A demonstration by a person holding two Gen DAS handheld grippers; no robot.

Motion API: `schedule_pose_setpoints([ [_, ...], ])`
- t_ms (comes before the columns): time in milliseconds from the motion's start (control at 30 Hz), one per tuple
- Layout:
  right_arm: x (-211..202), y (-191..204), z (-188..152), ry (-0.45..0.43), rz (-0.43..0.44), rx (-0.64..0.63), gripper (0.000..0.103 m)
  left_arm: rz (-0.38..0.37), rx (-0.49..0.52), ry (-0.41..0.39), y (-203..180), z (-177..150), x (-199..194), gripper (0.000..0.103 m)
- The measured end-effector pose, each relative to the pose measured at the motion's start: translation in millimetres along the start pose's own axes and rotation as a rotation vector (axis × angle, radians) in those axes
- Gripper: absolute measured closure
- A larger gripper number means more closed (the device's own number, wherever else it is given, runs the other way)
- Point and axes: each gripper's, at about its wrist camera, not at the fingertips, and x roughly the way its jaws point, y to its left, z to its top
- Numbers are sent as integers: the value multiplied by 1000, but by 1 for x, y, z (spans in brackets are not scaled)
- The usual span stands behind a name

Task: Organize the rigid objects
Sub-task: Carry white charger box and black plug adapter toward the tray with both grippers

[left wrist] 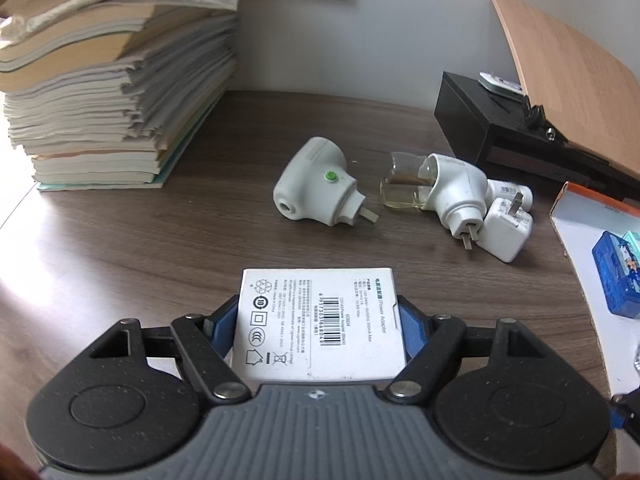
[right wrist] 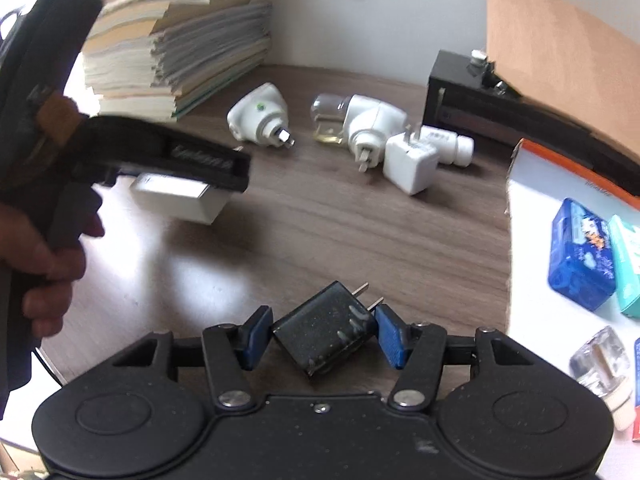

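Desk cluttered with plug-in things. Left gripper (left wrist: 320, 320) is clamped on a white adapter box (left wrist: 320, 320), label side up, its long axis running straight out along the fingers; in the right wrist view the box (right wrist: 176, 200) hangs clear above the wooden desk (right wrist: 320, 232), carried by a hand (right wrist: 44, 264).

Right gripper (right wrist: 324, 336) — blue pads (right wrist: 256, 338) pressed on a black charger (right wrist: 324, 336), gripped corner to corner so it sits skewed, prongs pointing up and away to the right.

Still loose on the desk: a white plug-in unit with a green dot (left wrist: 316, 182), a second one with a bottle of yellowish liquid (left wrist: 436, 188), and a white cube charger (left wrist: 504, 232) touching it.

The open white tray with the orange rim (right wrist: 520, 184) lies to the right, already holding a blue box (right wrist: 580, 256). The right gripper is the nearer to it — probably the destination, though blur at the tray edge leaves that unsure.
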Motion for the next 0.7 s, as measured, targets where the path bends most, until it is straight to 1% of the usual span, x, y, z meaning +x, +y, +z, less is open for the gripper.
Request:
schedule_pose_setpoints([
  [67,-8,-3,2,-21,-3,3,35,2,-5,-9,-2,0,-7,24],
  [167,-21,-11,6,-55,-30,11,35,-6,-5,-22,-9,0,-18,24],
  [300,-42,-32,12,-94,-71,54,35,-30,12,-38,-27,1,-33,24],
  [500,-74,-77,14,-139,-162,137,35,-90,60,-68,-71,1,-52,24],
  [700,-104,-125,3,-166,-232,219,35,-144,99,-74,-117,1,-63,24],
])
